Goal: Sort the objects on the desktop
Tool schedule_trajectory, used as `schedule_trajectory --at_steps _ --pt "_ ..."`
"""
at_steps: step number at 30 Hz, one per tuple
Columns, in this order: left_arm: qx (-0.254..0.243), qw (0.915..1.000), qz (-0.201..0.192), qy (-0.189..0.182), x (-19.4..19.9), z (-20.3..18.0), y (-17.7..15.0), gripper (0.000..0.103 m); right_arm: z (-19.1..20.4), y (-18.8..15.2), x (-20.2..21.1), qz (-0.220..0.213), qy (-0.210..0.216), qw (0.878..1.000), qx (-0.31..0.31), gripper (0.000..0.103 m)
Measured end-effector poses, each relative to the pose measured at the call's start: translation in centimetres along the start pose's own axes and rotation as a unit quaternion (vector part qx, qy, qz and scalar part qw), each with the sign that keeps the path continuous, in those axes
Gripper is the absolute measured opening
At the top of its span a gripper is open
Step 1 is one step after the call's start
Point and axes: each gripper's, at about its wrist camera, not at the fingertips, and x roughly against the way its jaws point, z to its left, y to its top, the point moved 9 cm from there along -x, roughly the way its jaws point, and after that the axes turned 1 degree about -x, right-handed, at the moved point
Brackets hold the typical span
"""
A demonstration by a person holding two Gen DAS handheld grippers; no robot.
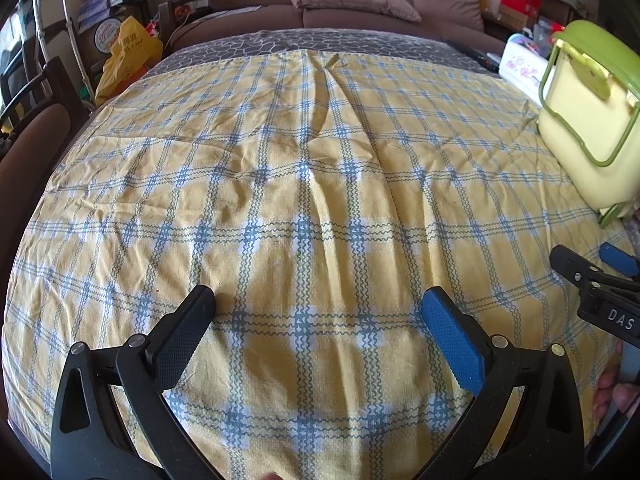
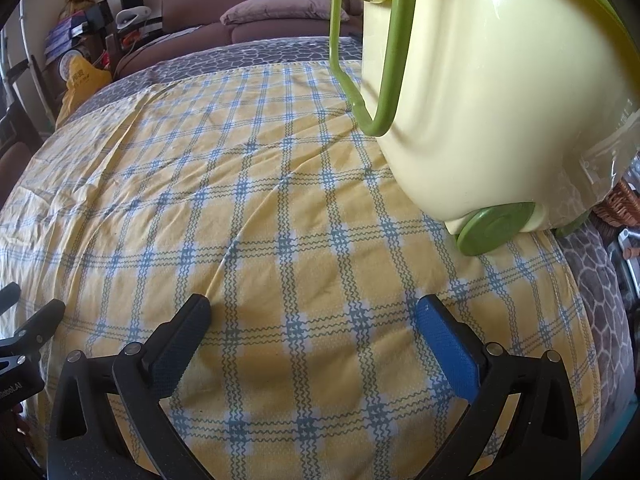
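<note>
Both claws, left and right, gape wide, empty, over the cloth. Likely start or finish: only the box is near; next grasp unclear.

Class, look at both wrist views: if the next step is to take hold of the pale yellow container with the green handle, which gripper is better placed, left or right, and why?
Probably the right gripper. The yellow container looms just ahead of it, while from the left gripper it sits off at the far right edge. Both grippers are open and empty over the checked cloth.

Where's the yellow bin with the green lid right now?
The yellow bin stands at the checked tablecloth's far right edge, ahead of the right gripper.
</note>
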Motion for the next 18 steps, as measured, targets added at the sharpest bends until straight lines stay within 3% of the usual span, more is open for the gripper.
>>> schedule_trajectory --at_steps 18 --pt "-0.001 1.0000 0.000 0.000 -0.02 0.15 0.03 0.103 0.10 0.21 -0.18 0.000 0.002 1.000 -0.002 0.103"
